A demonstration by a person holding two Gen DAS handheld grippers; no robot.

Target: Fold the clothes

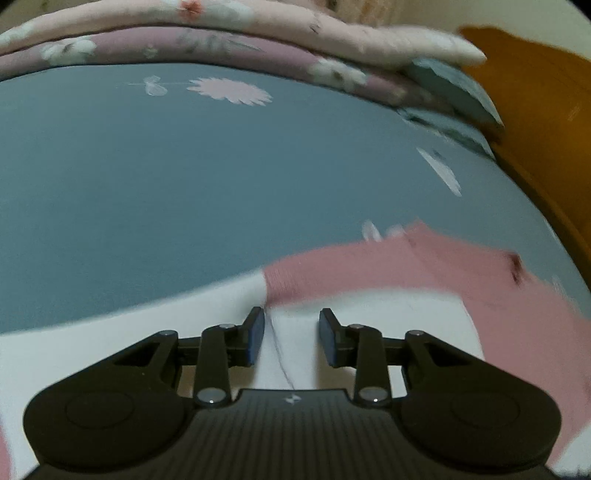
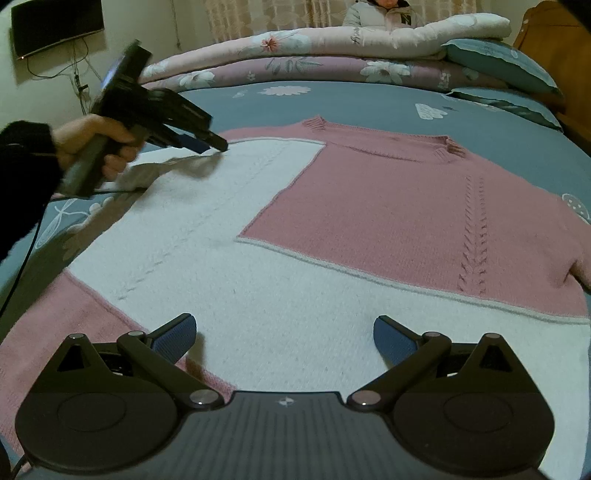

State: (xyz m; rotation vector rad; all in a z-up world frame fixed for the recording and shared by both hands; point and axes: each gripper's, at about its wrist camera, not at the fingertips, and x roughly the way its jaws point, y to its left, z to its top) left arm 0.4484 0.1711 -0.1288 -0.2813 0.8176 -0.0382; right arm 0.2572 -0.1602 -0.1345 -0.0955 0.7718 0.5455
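A pink and white knitted sweater (image 2: 369,206) lies flat on the blue-grey bedsheet (image 2: 369,99), collar toward the far side. A hand (image 2: 92,140) holds my left gripper (image 2: 216,144) at the sweater's white far-left shoulder edge, fingertips just above the fabric. In the blurred left wrist view, this gripper (image 1: 291,332) stands open, its pads apart over the white knit (image 1: 295,317) with nothing between them; the pink part (image 1: 369,266) lies ahead to the right. My right gripper (image 2: 284,325) is wide open over the white lower band, near the hem.
Folded floral quilts (image 2: 295,55) are stacked along the far side of the bed, with teal pillows (image 2: 498,70) at the right. An orange-brown wooden headboard (image 2: 554,40) rises at the far right. A person sits beyond the quilts. A dark screen (image 2: 55,26) hangs on the left wall.
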